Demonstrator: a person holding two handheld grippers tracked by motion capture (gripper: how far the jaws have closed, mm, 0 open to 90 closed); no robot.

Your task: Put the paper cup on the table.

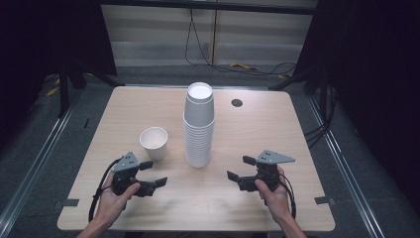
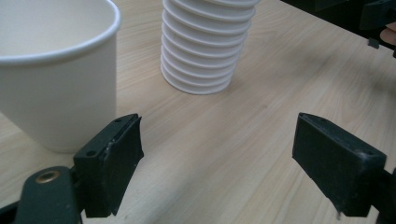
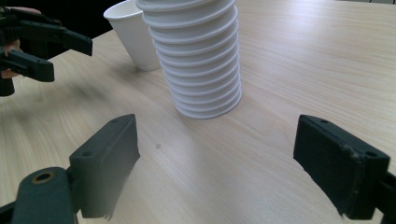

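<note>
Pale wooden table (image 1: pixel 257 129); both my grippers, left (image 1: pixel 153 173) and right (image 1: pixel 242 167), gape empty. Stack of cups (image 1: pixel 199 126) ahead — I'd pinch only its top rim, gently.

No readable text or labels.

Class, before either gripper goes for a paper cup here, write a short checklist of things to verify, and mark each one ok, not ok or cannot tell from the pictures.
1. Left gripper open and holding nothing: ok.
2. Right gripper open and holding nothing: ok.
3. Single cup upright, mouth up, apart from the stack: ok.
4. Stack of cups standing upside down, not visibly leaning: ok.
5. Table bare between each gripper and the cups: ok.
6. Whether the top cup will lift off the stack freely: cannot tell.
</note>
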